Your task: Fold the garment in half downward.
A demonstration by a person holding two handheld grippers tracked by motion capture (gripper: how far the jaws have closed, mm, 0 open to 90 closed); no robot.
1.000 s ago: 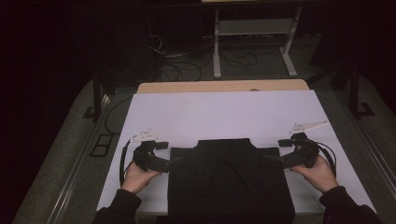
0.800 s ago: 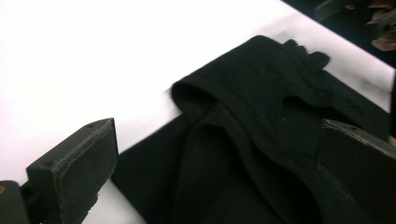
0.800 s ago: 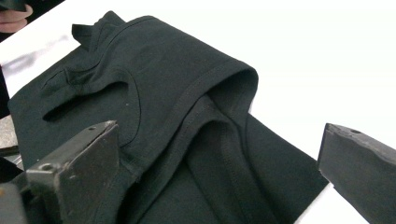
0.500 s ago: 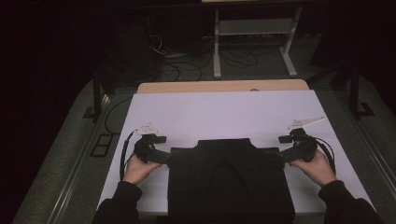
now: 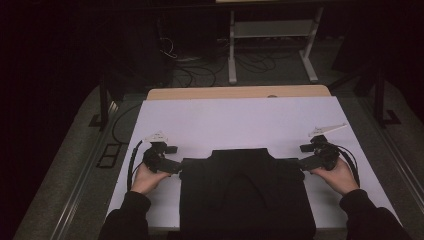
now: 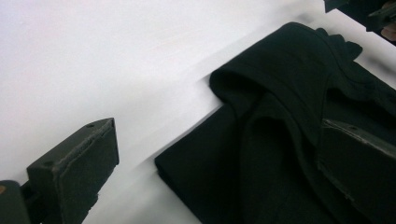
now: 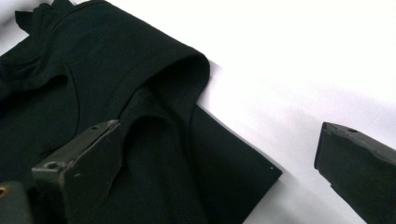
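Black garment (image 5: pixel 245 192), apparently a folded short-sleeved shirt, lies flat at the 6 o'clock edge of the white table (image 5: pixel 240 122), its lower hem overhanging toward the person. Left gripper (image 5: pixel 172 166) sits at the garment's 9 o'clock edge and right gripper (image 5: pixel 300 162) at its 3 o'clock edge, each over a folded-in sleeve. Both stand with jaws spread wide: in each gripper view one jaw rests over cloth, the other over bare table, nothing clamped. Risk, as judged: closing from here may catch only the top ply of the sleeve fold, so the layers beneath slide out and the fold opens; uneven lifting between the two sides would skew the stack; the overhanging hem could drag the piece off the edge. Fabric reads as soft matte knit with stitched hems and a ribbed neckline; the tabletop is smooth, offering little friction.
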